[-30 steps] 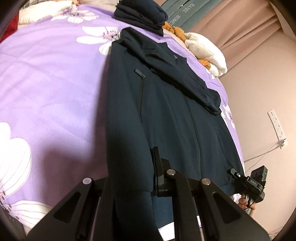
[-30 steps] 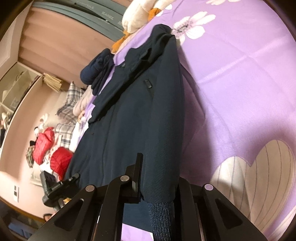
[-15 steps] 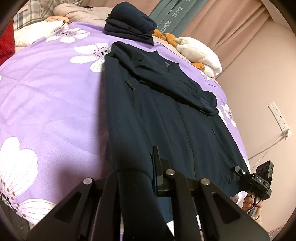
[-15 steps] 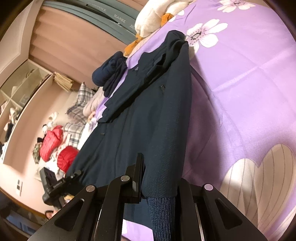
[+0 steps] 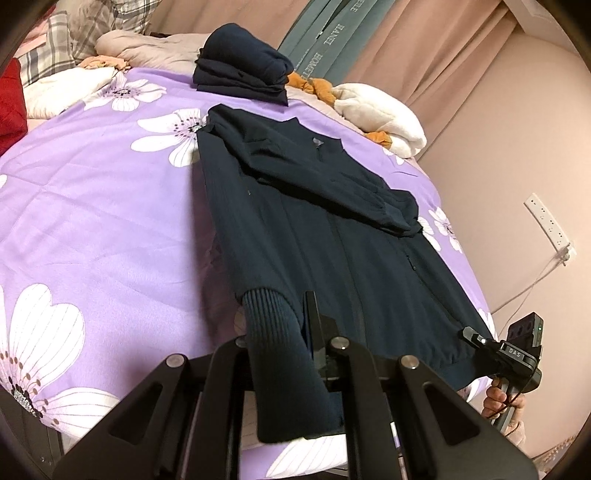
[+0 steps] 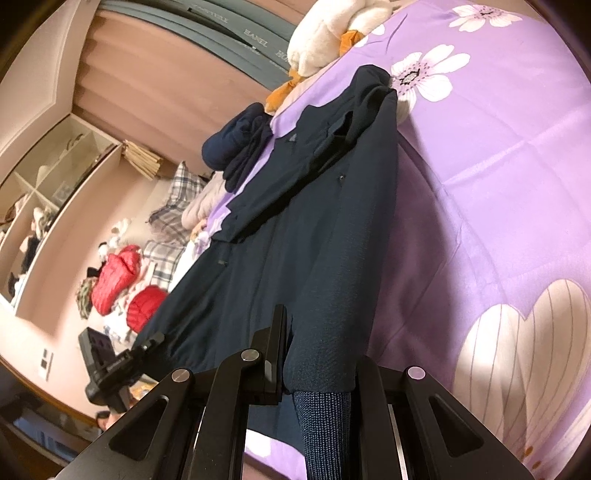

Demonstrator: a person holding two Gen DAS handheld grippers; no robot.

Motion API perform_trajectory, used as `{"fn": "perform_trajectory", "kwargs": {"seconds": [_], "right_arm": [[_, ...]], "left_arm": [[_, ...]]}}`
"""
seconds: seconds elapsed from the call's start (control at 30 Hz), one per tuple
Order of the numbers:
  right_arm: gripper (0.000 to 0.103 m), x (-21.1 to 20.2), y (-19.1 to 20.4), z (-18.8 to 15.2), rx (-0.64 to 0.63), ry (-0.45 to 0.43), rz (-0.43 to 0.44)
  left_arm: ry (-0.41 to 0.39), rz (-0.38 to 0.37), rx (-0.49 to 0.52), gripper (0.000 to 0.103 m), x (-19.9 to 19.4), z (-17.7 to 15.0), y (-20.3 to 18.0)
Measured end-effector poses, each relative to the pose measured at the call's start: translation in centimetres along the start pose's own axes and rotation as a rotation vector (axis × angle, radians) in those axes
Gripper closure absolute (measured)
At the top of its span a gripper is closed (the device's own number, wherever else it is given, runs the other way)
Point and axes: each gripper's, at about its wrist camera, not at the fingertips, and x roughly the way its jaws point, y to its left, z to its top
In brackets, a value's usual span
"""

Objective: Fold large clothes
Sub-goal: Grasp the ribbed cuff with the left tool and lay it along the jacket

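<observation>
The jacket (image 5: pixel 332 236) is matt dark cloth, its cuff (image 5: pixel 273 332) rib-knitted. The bedsheet (image 5: pixel 92 206) is smooth cloth. The left claw (image 5: pixel 280 325) is matt black plastic.

A purple bedspread (image 5: pixel 92 206) printed with white flowers covers the bed. A white plush toy (image 5: pixel 380 114) with orange parts lies near pink curtains (image 5: pixel 424 55). Plaid pillows (image 5: pixel 96 29) and red padded items (image 6: pixel 118 273) sit beyond. A wall socket strip (image 5: pixel 548 225) holds a plug.
</observation>
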Motion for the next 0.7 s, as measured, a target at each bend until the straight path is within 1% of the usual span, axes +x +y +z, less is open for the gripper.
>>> {"fn": "perform_trajectory", "kwargs": {"seconds": [0.2, 0.4, 0.7], "right_arm": [[0.089, -0.5, 0.5, -0.1, -0.006, -0.005, 0.033], [0.089, -1.5, 1.3, -0.1, -0.023, -0.009, 0.066], [0.089, -2.7, 3.0, -0.1, -0.075, -0.017, 0.098]], "left_arm": [[-0.003, -0.005, 0.012, 0.094, -0.6, 0.1, -0.3], [-0.006, -0.026, 0.022, 0.094, -1.4, 0.3, -0.9], [0.002, -0.042, 0.05, 0.094, -3.1, -0.9, -2.1]]}}
